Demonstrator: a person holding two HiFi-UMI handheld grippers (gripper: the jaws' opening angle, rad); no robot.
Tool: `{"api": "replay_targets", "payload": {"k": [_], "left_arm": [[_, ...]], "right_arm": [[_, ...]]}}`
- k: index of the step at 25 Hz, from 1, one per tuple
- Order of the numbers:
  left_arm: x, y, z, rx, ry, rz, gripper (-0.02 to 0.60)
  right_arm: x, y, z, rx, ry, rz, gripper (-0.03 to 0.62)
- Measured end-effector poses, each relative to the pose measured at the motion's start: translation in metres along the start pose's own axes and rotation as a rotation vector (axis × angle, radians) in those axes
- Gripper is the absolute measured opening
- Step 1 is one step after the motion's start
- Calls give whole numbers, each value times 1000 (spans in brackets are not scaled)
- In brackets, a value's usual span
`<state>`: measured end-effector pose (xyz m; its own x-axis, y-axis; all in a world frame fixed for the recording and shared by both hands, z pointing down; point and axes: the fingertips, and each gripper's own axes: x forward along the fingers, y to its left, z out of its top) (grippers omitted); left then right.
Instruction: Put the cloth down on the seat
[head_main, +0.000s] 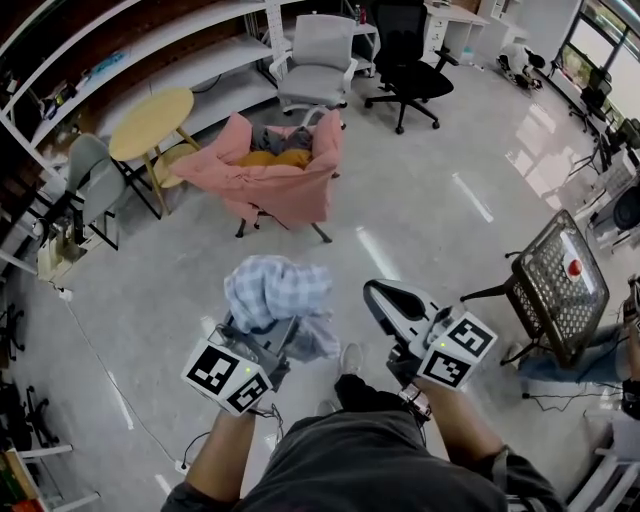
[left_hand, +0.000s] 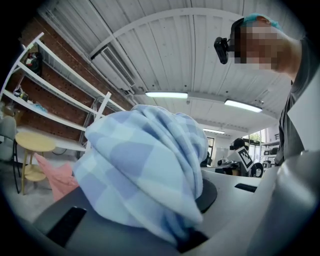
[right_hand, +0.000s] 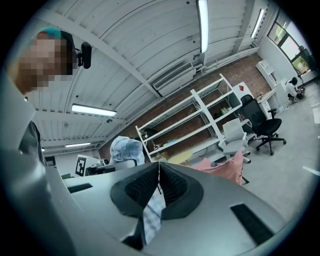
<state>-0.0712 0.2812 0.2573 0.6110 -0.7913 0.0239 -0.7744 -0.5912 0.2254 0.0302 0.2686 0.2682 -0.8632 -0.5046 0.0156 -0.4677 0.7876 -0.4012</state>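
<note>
A blue-and-white checked cloth (head_main: 275, 292) is bunched in a heap over my left gripper (head_main: 266, 336), which is shut on it. In the left gripper view the cloth (left_hand: 145, 170) fills the middle and hides most of the jaws. My right gripper (head_main: 374, 294) is held beside it to the right, shut, and a narrow strip of the same cloth (right_hand: 151, 216) is caught low between its jaws. Both are held at waist height over the floor. The seat, a chair draped in pink fabric (head_main: 268, 178) with cushions in it, stands some way ahead.
A round yellow table (head_main: 150, 122) and a grey chair (head_main: 88, 182) stand left of the pink chair. A grey office chair (head_main: 318, 62) and a black one (head_main: 408, 60) are behind it. A dark mesh chair (head_main: 556, 290) is at the right. White shelving (head_main: 120, 50) lines the far wall.
</note>
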Motion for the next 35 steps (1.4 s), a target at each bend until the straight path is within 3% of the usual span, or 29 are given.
{"api": "replay_targets", "payload": {"k": [16, 35], "left_arm": [[172, 80, 3, -24, 31, 40, 86], [288, 153, 3, -53, 58, -4, 86]], "right_arm": [[61, -177, 57, 22, 43, 20, 16], [116, -289, 87, 46, 46, -35, 16]]}}
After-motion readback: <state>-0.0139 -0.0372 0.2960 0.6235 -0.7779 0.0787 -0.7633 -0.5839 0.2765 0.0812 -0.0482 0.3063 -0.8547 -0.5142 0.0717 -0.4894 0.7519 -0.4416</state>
